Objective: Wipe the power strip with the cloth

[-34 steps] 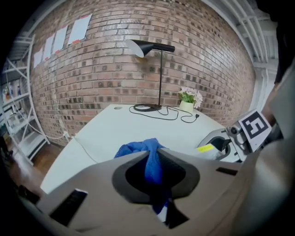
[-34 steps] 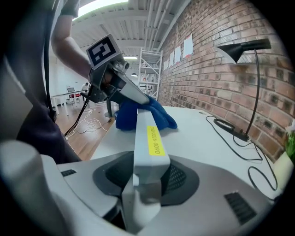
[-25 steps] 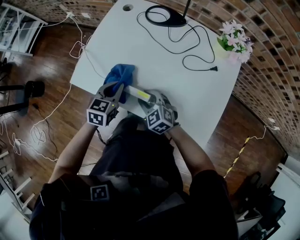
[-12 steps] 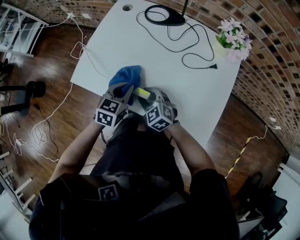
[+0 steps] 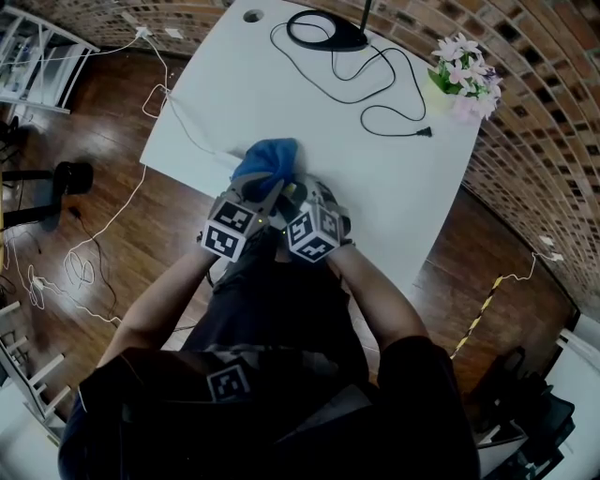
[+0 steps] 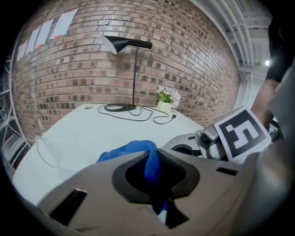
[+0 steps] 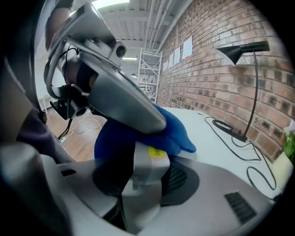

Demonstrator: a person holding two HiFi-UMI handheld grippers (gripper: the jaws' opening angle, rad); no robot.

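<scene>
Here, left gripper (image 6: 153, 162) clenching cloth (image 6: 126, 151), right gripper (image 7: 145, 179) grasping power strip (image 7: 148, 162) (cloth covering it), lamp (image 6: 121, 44) beyond.

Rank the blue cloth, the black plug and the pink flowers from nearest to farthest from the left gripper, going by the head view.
1. The blue cloth: pinched in the left gripper itself.
2. The black plug: off to the right, mid-table.
3. The pink flowers: at the table's far right corner.

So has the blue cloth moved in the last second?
Yes. In the head view the blue cloth, pinched in the left gripper, has slid right along the power strip toward the right gripper, measured against the tabletop hole.
</scene>
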